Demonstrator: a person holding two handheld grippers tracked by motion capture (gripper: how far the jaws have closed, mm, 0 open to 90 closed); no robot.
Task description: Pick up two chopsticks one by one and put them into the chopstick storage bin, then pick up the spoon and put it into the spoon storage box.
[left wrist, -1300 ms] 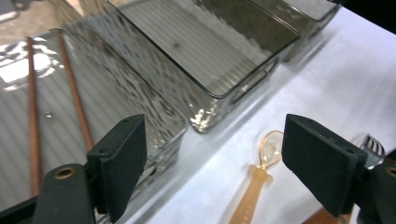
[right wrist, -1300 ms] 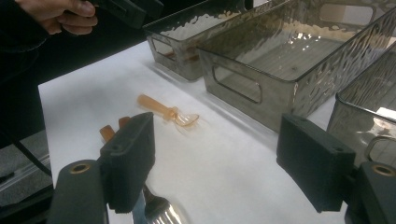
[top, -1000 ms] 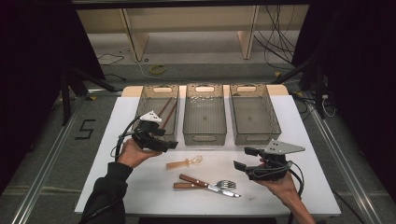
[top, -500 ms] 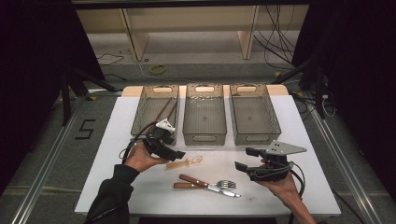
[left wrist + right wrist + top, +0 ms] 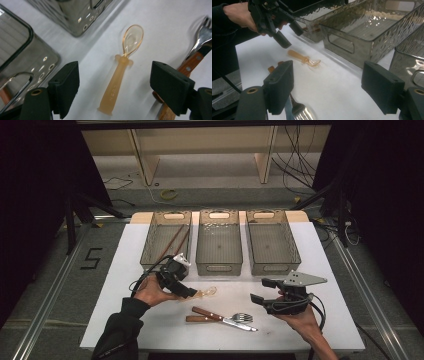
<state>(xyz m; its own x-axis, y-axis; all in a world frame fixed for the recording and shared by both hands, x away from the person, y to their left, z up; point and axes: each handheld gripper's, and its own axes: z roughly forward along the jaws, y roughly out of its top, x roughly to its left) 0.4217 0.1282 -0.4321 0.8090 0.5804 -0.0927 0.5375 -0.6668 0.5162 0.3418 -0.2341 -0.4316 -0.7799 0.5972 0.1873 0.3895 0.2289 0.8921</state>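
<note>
Just in front of the middle clear smoke-grey plastic bin (image 5: 219,241), the translucent orange plastic spoon (image 5: 205,293) lies flat on the white tabletop (image 5: 325,265), its bowl pointing away from the left gripper (image 5: 189,291). That gripper hovers over the spoon's handle end with its jaws spread wide; in the left gripper view the spoon (image 5: 121,71) sits between the two black pads (image 5: 65,87), apart from both. Nearer the person than the spoon, a wooden-handled steel fork (image 5: 222,318) and a wooden-handled table knife (image 5: 220,317) lie together, crossing each other. To the right of the spoon, well apart from it, the right gripper (image 5: 261,291) is held above the tabletop with jaws wide and nothing between them. Left of the middle bin, another grey bin (image 5: 165,240) holds brown chopsticks (image 5: 172,242)
</note>
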